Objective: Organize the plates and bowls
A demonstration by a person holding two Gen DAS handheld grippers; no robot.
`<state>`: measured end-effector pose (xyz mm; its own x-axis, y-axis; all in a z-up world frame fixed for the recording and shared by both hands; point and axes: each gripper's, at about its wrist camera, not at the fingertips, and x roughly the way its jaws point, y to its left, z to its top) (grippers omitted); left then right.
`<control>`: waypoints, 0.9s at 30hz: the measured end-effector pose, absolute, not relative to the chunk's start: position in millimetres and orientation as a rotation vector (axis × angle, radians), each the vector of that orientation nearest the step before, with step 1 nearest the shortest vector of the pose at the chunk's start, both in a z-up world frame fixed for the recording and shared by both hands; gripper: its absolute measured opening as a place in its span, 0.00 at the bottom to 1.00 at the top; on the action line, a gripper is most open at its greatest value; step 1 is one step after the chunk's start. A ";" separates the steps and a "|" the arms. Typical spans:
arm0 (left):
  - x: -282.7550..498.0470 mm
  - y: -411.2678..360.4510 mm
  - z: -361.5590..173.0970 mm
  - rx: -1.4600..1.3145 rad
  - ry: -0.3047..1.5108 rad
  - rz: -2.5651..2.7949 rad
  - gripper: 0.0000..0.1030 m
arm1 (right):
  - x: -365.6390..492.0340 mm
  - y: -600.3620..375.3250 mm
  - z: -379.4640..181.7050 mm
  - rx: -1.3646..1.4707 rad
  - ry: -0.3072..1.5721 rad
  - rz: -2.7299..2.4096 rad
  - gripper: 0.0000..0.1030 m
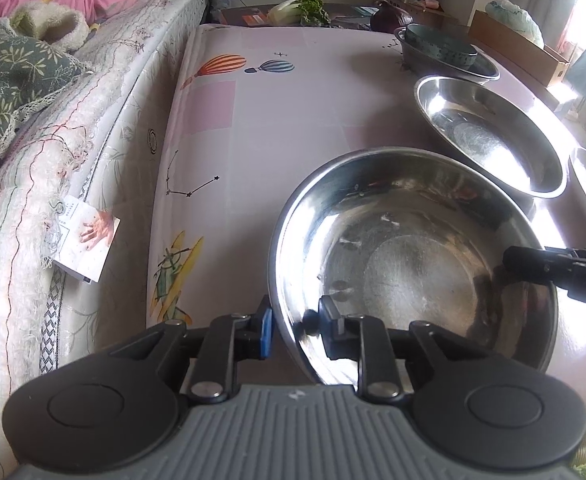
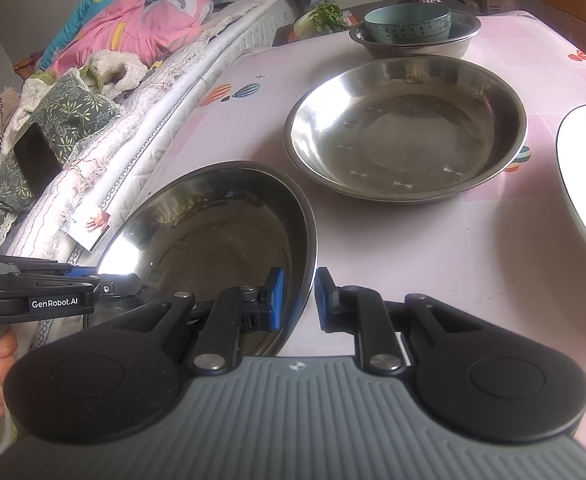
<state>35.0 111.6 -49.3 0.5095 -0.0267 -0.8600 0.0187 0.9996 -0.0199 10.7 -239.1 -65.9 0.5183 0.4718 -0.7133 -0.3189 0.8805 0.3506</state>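
Observation:
A steel bowl [image 1: 413, 264] [image 2: 213, 232] is at the table's near edge. My left gripper [image 1: 297, 330] straddles its near left rim, one finger outside, one inside, and is shut on it. My right gripper [image 2: 298, 300] straddles its right rim the same way, pads close on the wall; it also shows in the left wrist view [image 1: 533, 268]. A second wide steel bowl [image 1: 489, 132] [image 2: 405, 132] sits behind. Farther back a teal bowl [image 2: 407, 22] sits inside another steel bowl [image 2: 413, 42]. A white plate [image 2: 585, 184] lies at the right.
The table has a pink printed cloth [image 1: 277, 120]. A bed with quilts and a pink blanket [image 2: 133, 24] runs along the table's left side. Greens [image 1: 305, 10] and cardboard boxes [image 1: 513, 46] lie beyond the far end. A card [image 1: 87, 248] hangs at the mattress edge.

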 end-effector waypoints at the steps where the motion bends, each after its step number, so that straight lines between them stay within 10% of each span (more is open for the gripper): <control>1: 36.0 111.1 -49.3 -0.004 1.036 -0.027 0.24 | 11.2 -239.2 -66.6 0.185 0.911 0.478 0.15; 27: 36.6 107.0 -48.9 0.008 1.053 -0.026 0.26 | 15.7 -234.6 -70.9 0.182 0.914 0.485 0.15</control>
<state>36.6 107.0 -48.9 0.4943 -0.0172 -0.8691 0.0254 0.9997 -0.0054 15.7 -234.6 -70.9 0.5127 0.4761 -0.7144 -0.3244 0.8779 0.3522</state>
